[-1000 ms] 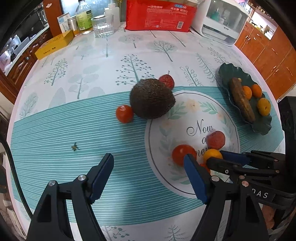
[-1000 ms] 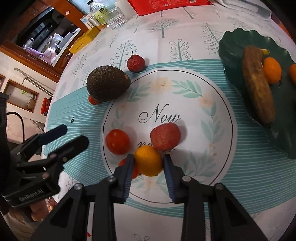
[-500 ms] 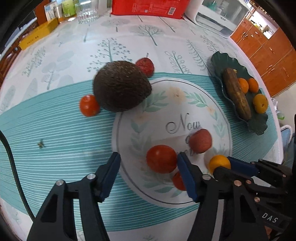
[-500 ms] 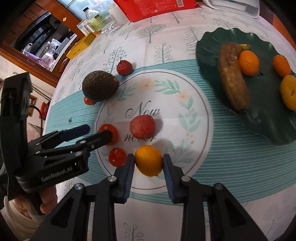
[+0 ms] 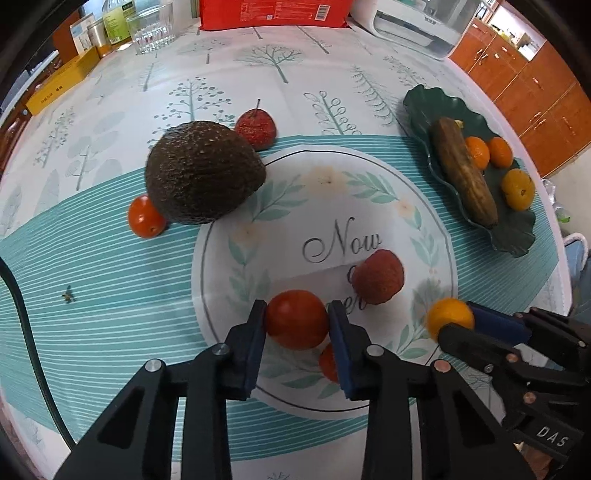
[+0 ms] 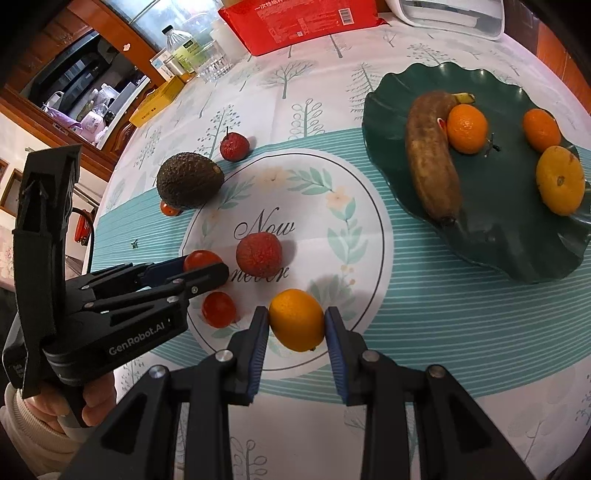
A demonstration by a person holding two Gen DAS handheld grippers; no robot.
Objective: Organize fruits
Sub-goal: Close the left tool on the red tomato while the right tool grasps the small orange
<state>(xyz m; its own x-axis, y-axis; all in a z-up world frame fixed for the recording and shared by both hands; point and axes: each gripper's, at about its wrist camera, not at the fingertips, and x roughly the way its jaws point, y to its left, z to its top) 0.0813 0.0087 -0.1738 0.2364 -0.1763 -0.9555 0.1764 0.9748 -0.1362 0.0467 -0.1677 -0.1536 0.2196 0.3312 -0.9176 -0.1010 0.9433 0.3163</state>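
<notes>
A red tomato (image 5: 295,325) sits between the blue pads of my left gripper (image 5: 296,314), whose jaws are closing and touch it on both sides. My right gripper (image 6: 296,321) is shut on a small orange (image 6: 295,314), held just above the cloth. A pink lychee (image 5: 377,276) lies right behind the tomato, and a smaller tomato (image 5: 327,363) lies half hidden under the left gripper's right finger. Further back are an avocado (image 5: 203,171), another small tomato (image 5: 146,218) and a stemmed lychee (image 5: 255,127). The dark green plate (image 6: 491,236) at the right holds a brown banana (image 6: 430,158) and three oranges.
At the table's far edge stand a red packet (image 5: 273,13), a glass (image 5: 151,27), bottles, a yellow box (image 5: 55,86) and a white appliance (image 5: 417,26). A hand and pale sleeve (image 6: 44,417) hold the left gripper. Wooden cabinets (image 5: 535,85) stand at the right.
My left gripper has come forward and down over the large tomato, and its jaws have drawn in from wide apart onto it. The right gripper has carried the orange to the right.
</notes>
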